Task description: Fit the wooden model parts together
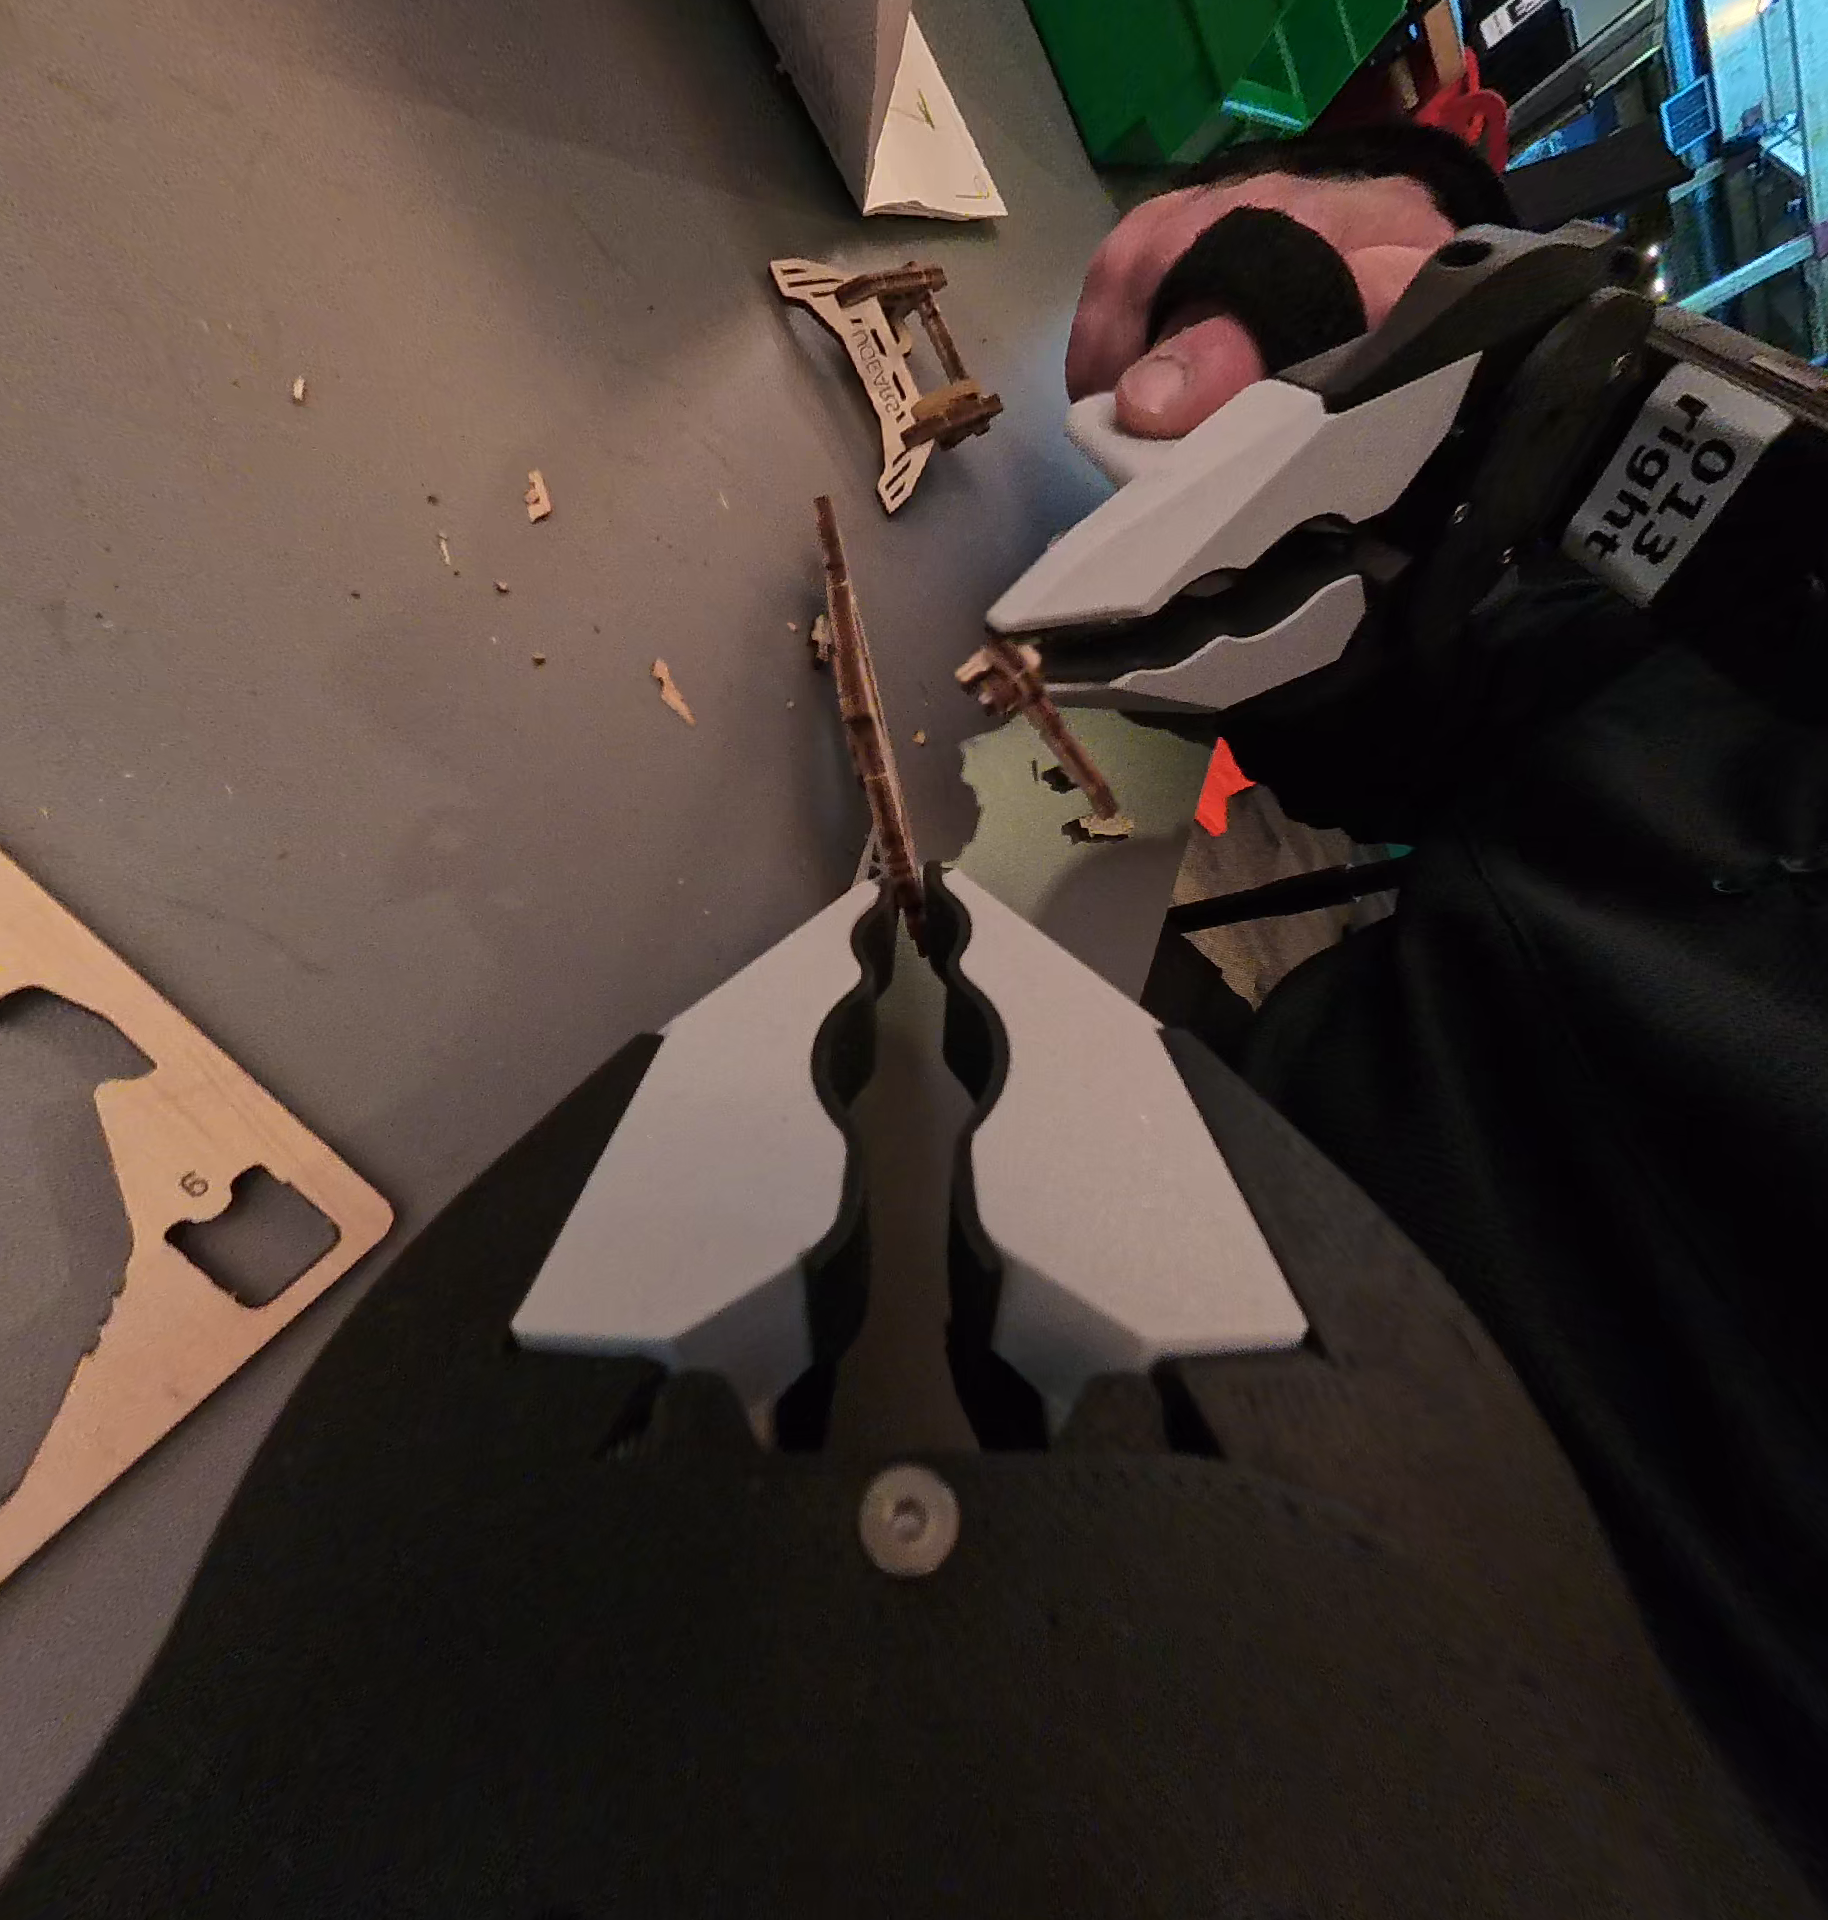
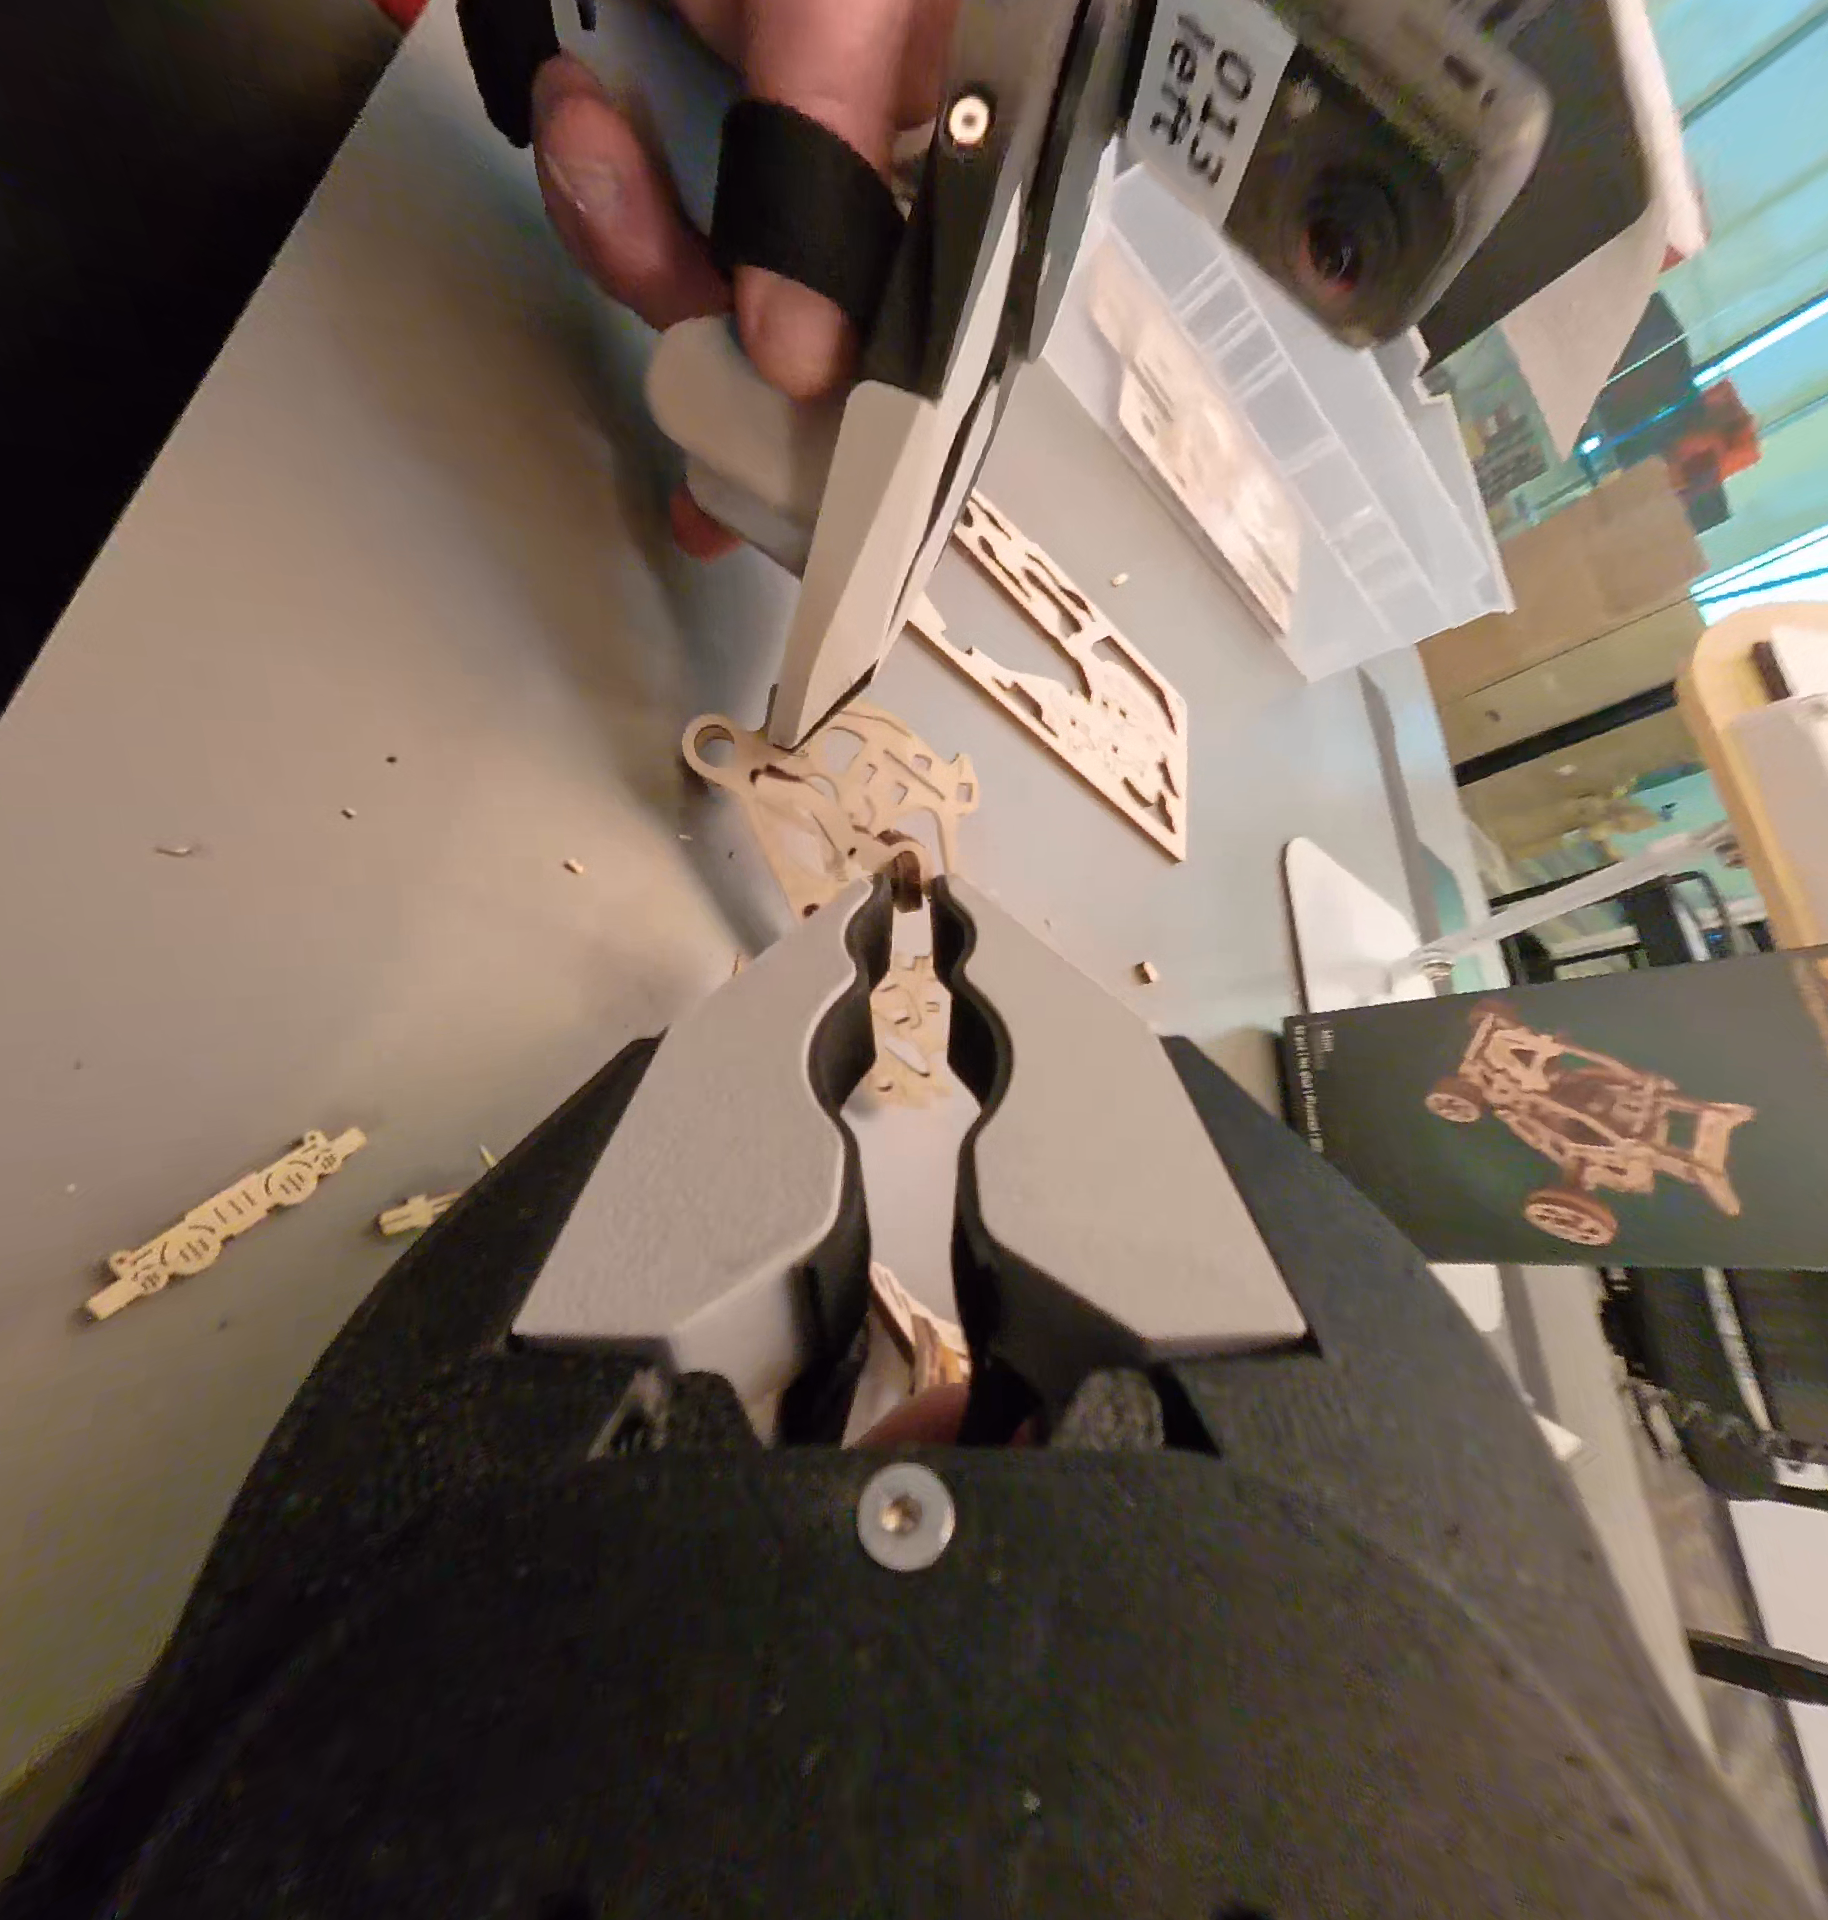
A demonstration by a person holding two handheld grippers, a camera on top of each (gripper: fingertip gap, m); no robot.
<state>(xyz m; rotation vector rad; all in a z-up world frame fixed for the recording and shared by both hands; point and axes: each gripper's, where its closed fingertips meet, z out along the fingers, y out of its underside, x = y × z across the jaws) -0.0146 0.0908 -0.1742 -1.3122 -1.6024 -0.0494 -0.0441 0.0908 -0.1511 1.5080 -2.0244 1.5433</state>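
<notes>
Left gripper (image 1: 908, 891) clamped on flat wooden side panel (image 1: 868, 717), seen edge-on, long axis running up the frame centre. Right gripper (image 2: 905, 891) pinched on small axle piece (image 1: 1035, 717), right of panel, just apart, pointing at its face. Judged next: closing sideways into panel hole (image 2: 715, 744).

A grey table (image 1: 266, 727) is filling the near scene under dim warm light. Green bins (image 1: 1201, 73) are sitting at its far right edge, and beyond the table teal-tinted windows (image 2: 1762, 260) are glowing past cluttered shelving (image 2: 1575, 582).
</notes>
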